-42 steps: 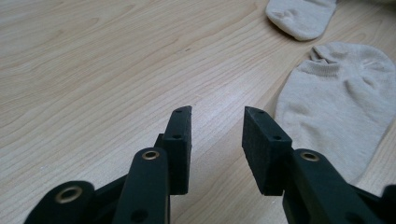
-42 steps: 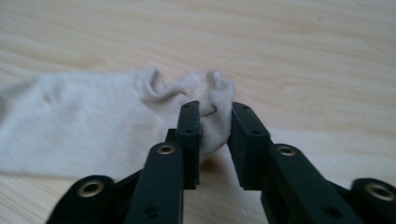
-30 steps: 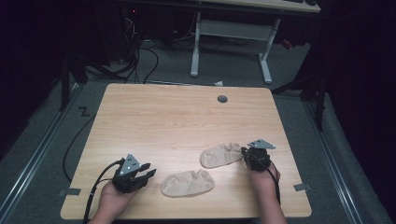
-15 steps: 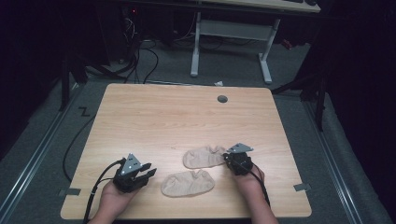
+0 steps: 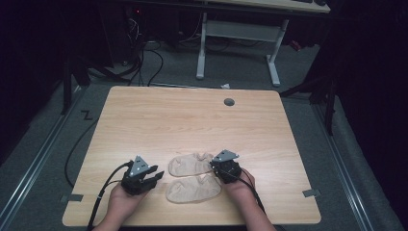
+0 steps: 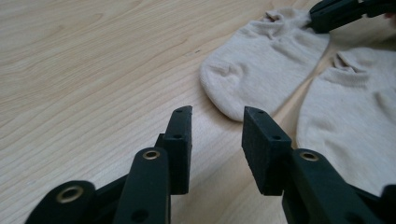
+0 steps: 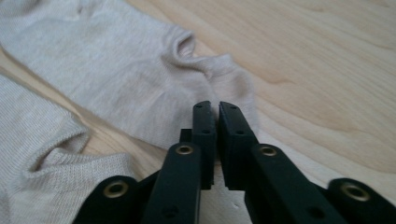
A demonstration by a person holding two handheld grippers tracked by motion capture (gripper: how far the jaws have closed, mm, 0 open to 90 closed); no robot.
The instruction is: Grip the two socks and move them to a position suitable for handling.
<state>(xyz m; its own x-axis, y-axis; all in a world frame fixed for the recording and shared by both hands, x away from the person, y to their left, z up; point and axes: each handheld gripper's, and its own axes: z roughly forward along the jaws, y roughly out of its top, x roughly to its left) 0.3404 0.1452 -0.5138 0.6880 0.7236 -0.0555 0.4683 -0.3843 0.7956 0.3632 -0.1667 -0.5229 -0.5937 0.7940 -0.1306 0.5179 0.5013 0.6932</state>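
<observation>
Right gripper is seen with its jaws nearly closed on the cuff edge of the far sock, at that sock's right end; whether cloth is truly pinched between them is not fully clear in the right gripper view, though the grip looks made. Left gripper is held with its jaws parted and nothing between them, just left of the far sock's toe, apart from it. Two beige ankle socks are counted on the wooden surface. The near sock is laid just in front of the far sock, almost touching. Both long axes run left to right. The toe is judged nearer the left gripper.
</observation>
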